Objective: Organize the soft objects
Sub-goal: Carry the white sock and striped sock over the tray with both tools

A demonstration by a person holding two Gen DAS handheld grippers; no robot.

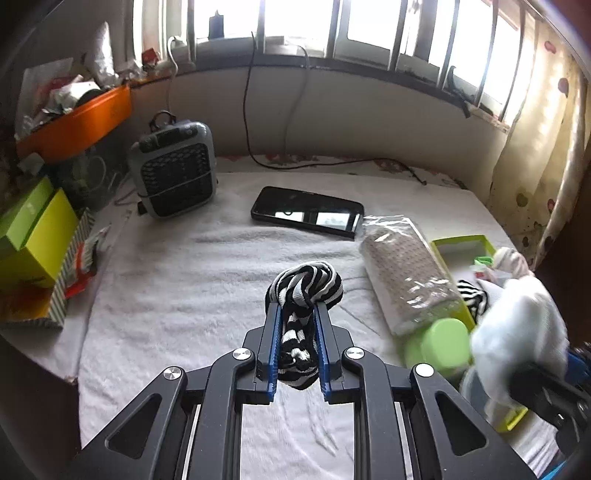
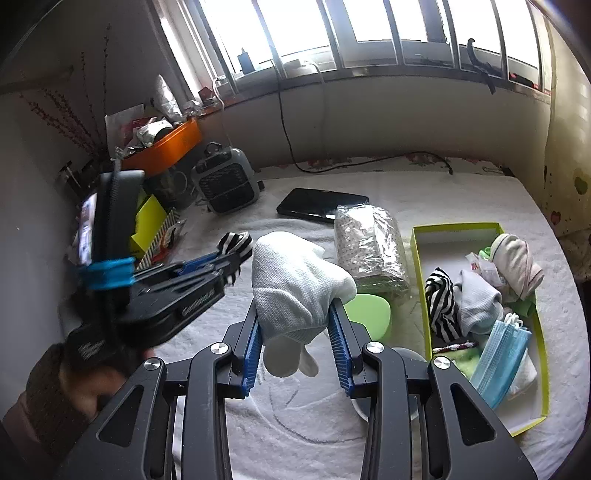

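Lime-green open box [image 2: 419, 258] at right of right-wrist frame: holds a striped sock bundle [image 2: 439, 306], grey-white rolled socks [image 2: 476, 299], a pinkish-white rolled cloth [image 2: 517, 262], blue face masks [image 2: 502, 354], small bits I can't make out. Orange tray [image 2: 177, 144] upper left, heaped with clutter. Left gripper [image 1: 297, 314] clamped on a black-white striped sock [image 1: 306, 284], held above the towel, centre of left-wrist frame. Right gripper [image 2: 295, 325] clamped on a white knit sock [image 2: 291, 284], centre frame, left of the box. Between gripper and box: plastic-wrapped dotted roll [image 2: 369, 251], green lid [image 2: 369, 314] just below it. Black phone [image 1: 306, 210] and small grey fan heater [image 1: 173, 173] further back. Yellow-green boxes [image 1: 33, 236] at left edge. Surface is a white towel [image 1: 184, 277]; barred window [image 1: 332, 22] behind, cables hanging down, curtain [image 1: 546, 147] at right
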